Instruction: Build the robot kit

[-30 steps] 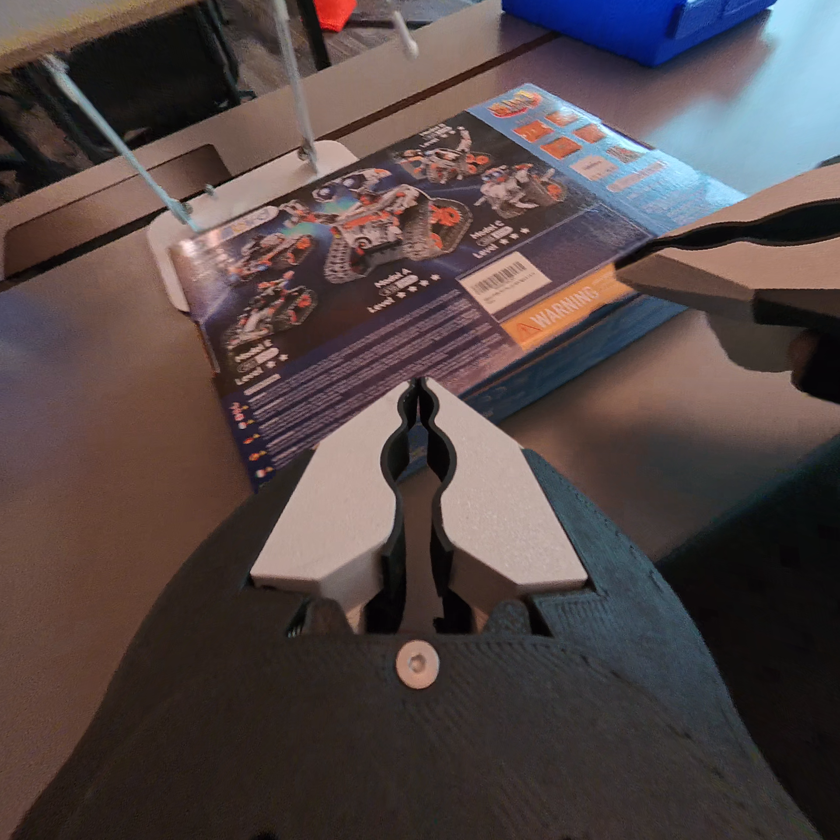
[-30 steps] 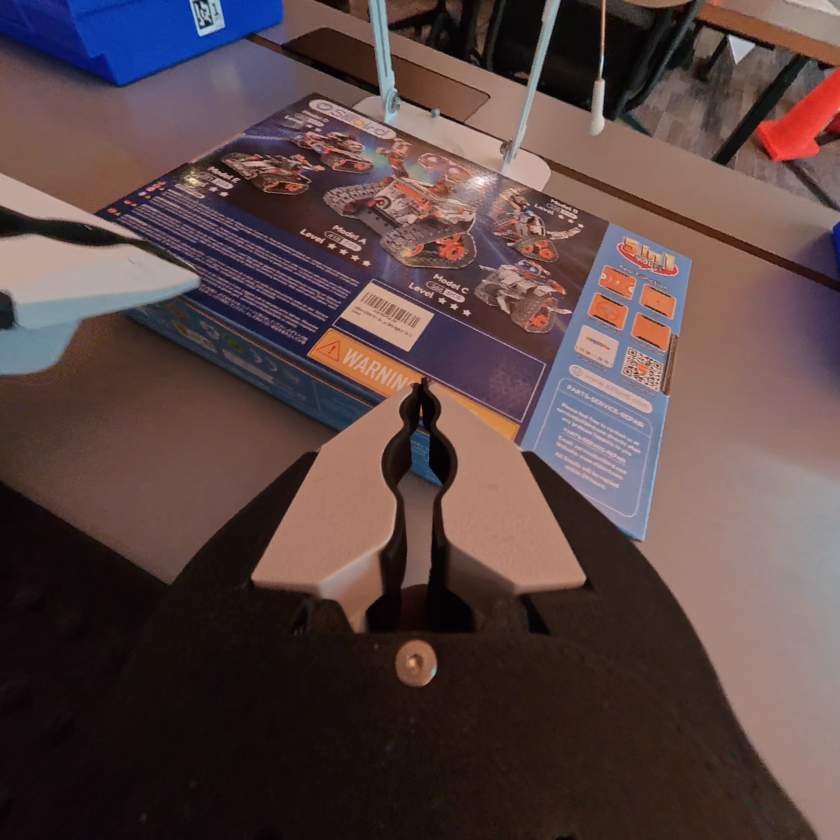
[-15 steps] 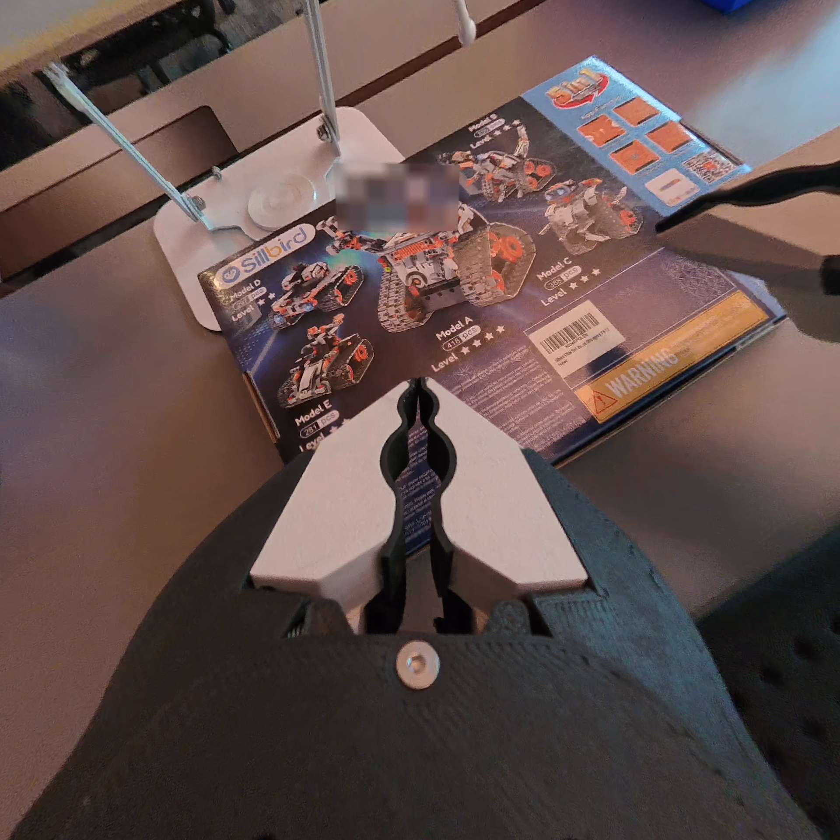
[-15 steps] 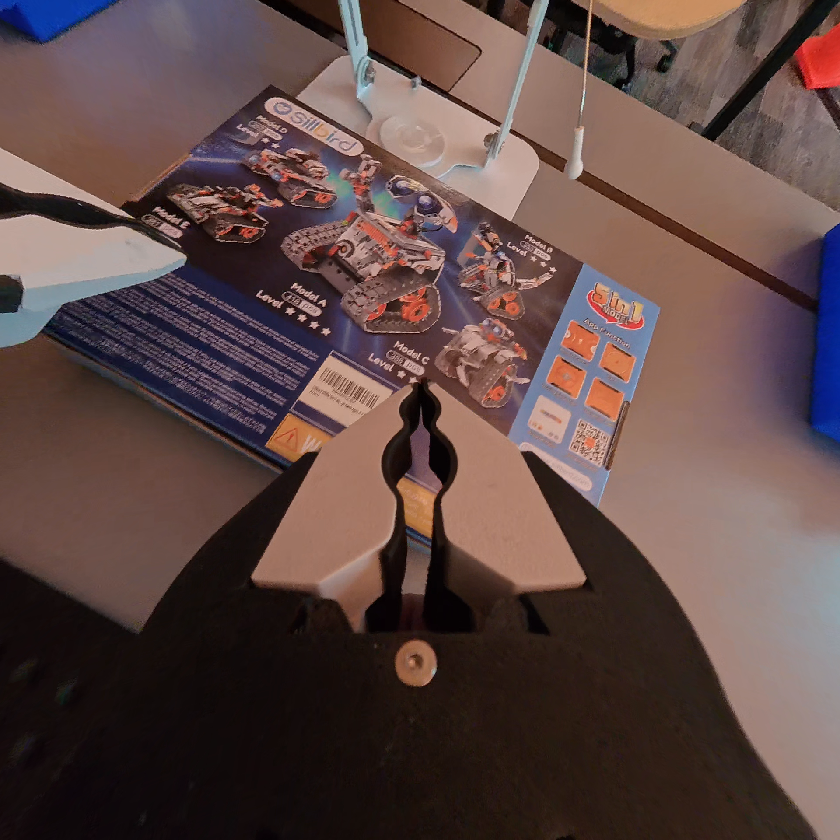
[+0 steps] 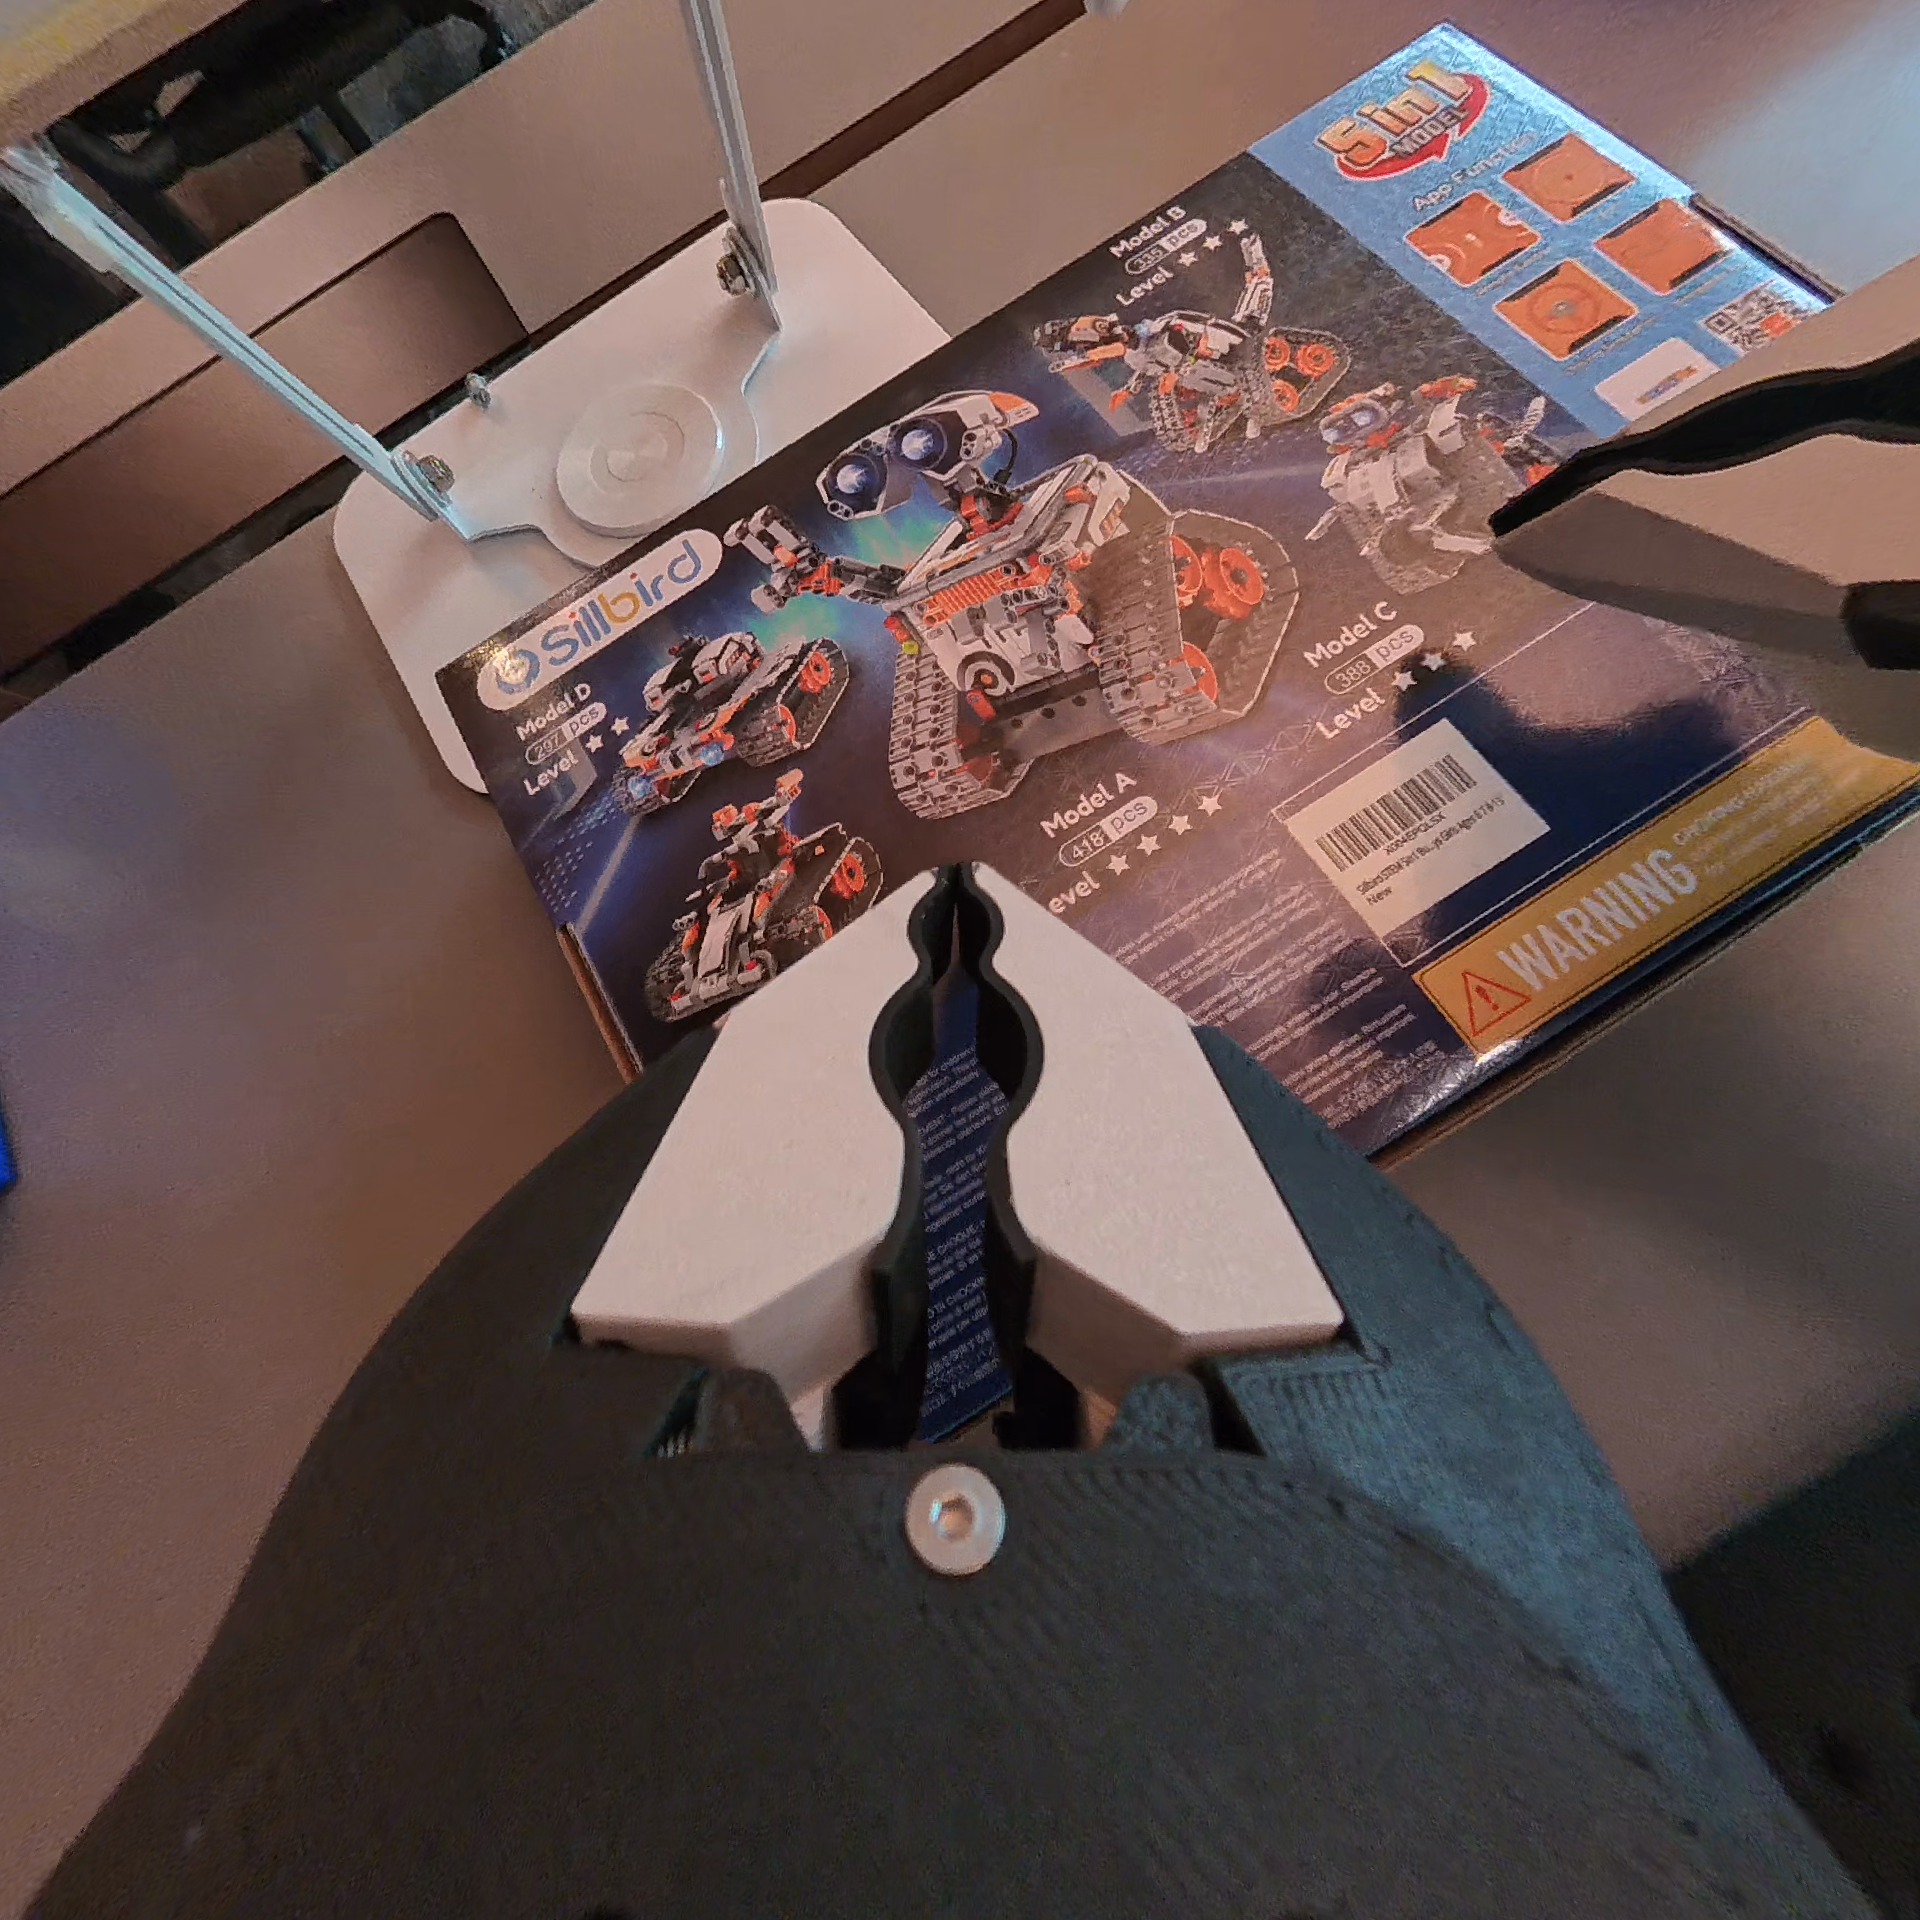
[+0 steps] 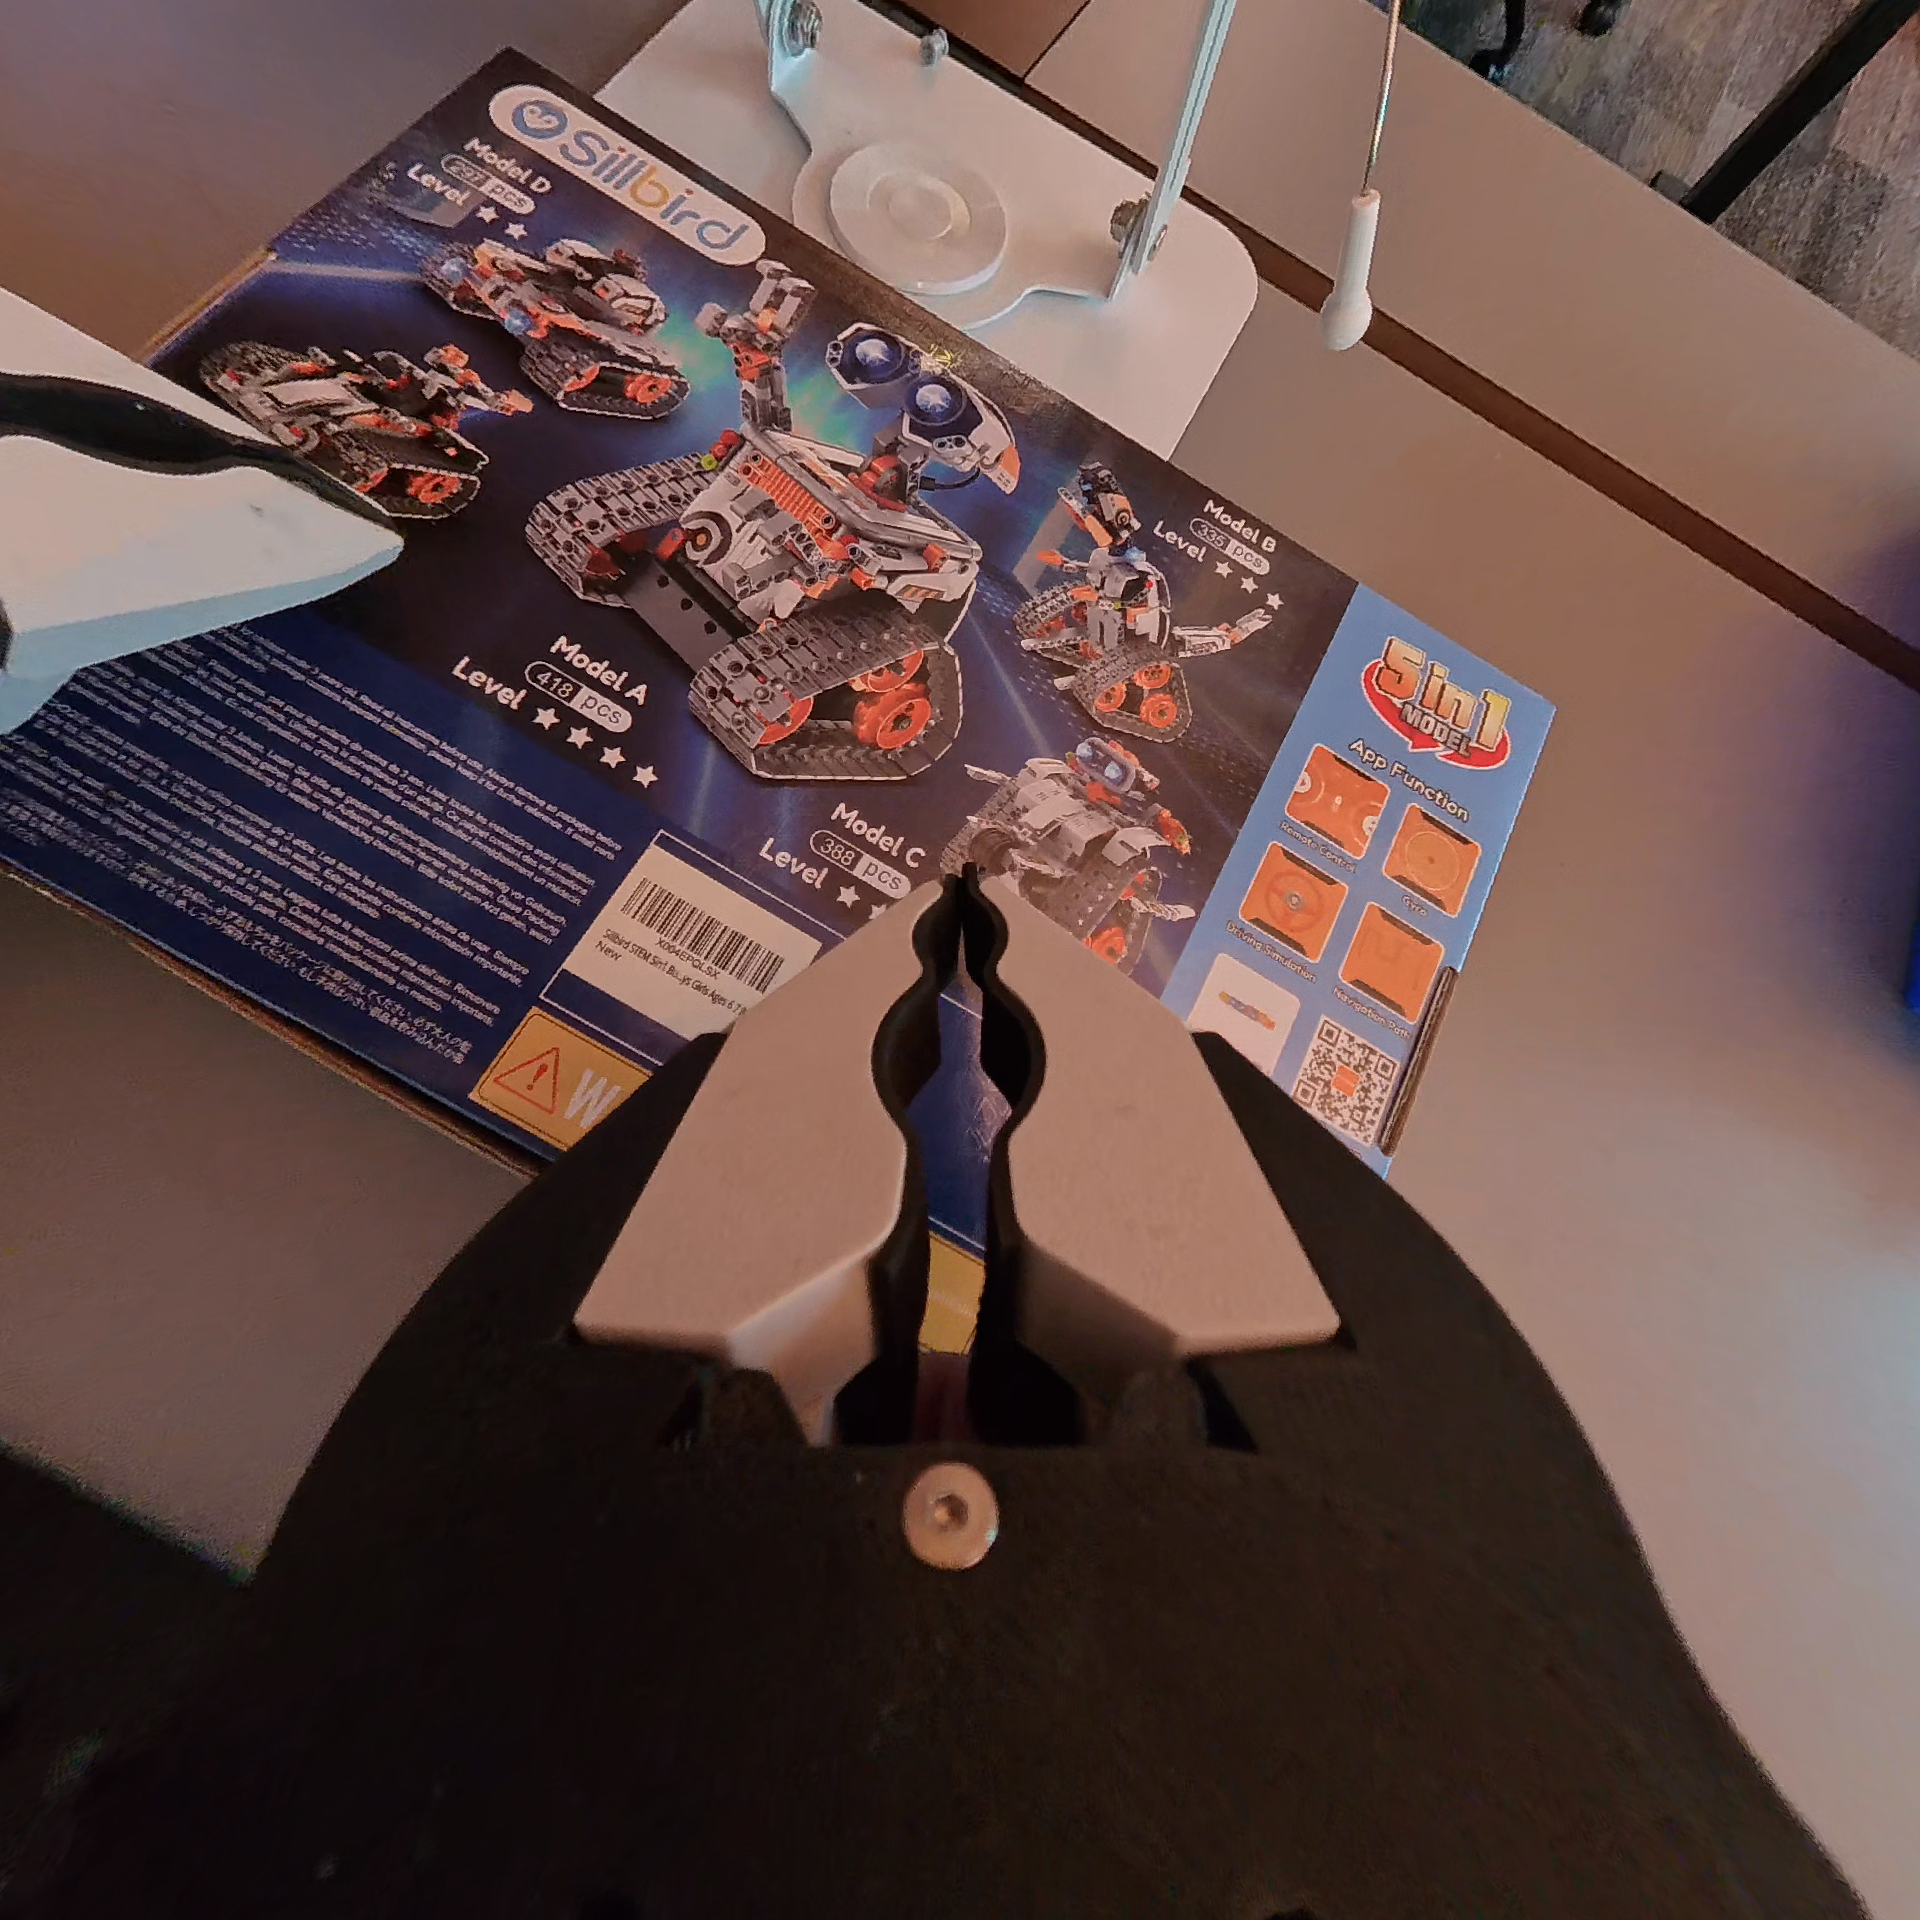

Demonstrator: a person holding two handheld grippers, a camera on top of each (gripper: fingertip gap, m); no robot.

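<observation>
A flat dark blue toy box [image 5: 1143, 665] printed with tracked robot models lies back side up on the grey table; it also shows in the right wrist view [image 6: 790, 623]. My left gripper [image 5: 956, 878] is shut and empty, hovering over the box's near left part. My right gripper [image 6: 961, 883] is shut and empty, hovering over the box's near right part. Each gripper shows in the other's view: the right one [image 5: 1704, 520] at the right edge, the left one [image 6: 177, 540] at the left edge. I cannot tell whether either touches the box.
A white stand base [image 5: 644, 457] with thin metal legs sits just behind the box, also in the right wrist view [image 6: 935, 208]. A white-tipped cord [image 6: 1351, 260] hangs there. A dark seam [image 6: 1662, 499] divides the table [image 5: 208, 1039] behind the box. Tip to tip, the grippers are about 12 centimeters apart.
Both grippers have moved forward and over the box, now looking more steeply down on it. Both stay shut. The box has not moved.
</observation>
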